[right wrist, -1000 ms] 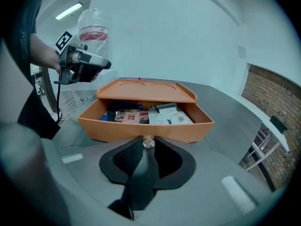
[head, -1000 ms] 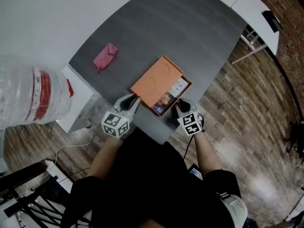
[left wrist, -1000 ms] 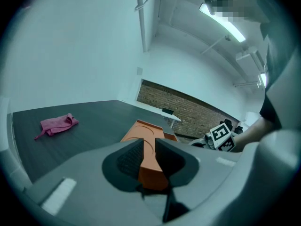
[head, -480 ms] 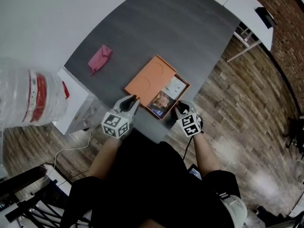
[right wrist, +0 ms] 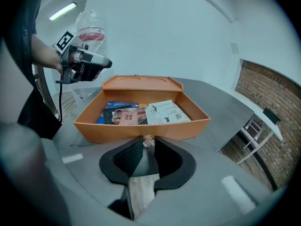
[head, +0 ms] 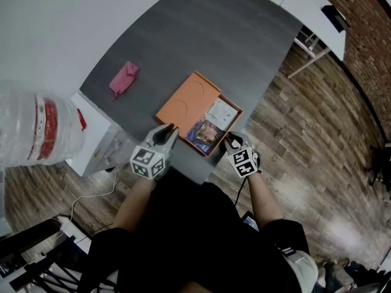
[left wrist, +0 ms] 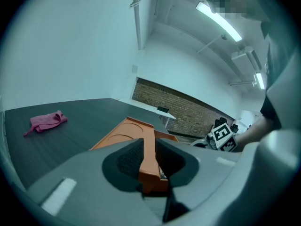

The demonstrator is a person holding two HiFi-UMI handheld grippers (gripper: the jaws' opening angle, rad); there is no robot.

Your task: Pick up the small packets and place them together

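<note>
Left tongs [left wrist: 149, 149]: I see them closed on the near edge of the orange lid [left wrist: 123, 134], which lies open and flat.
Right tongs [right wrist: 148, 144]: only a narrow gap, and they pinch a small clear knob [right wrist: 148, 140] right against the front wall of the orange box [right wrist: 117, 128].
Packets [right wrist: 136, 113]: they lie flat inside the box. A blue and dark one is at the left and a white printed one at the right, and they overlap in the middle.
Box place: at the near edge of the dark grey surface [head: 201, 35], between my two tongs.
Pink cloth [head: 124, 79]: on the surface, well apart from the box, to its left.
Water bottle [head: 36, 127]: large and clear, off the surface at the left.
</note>
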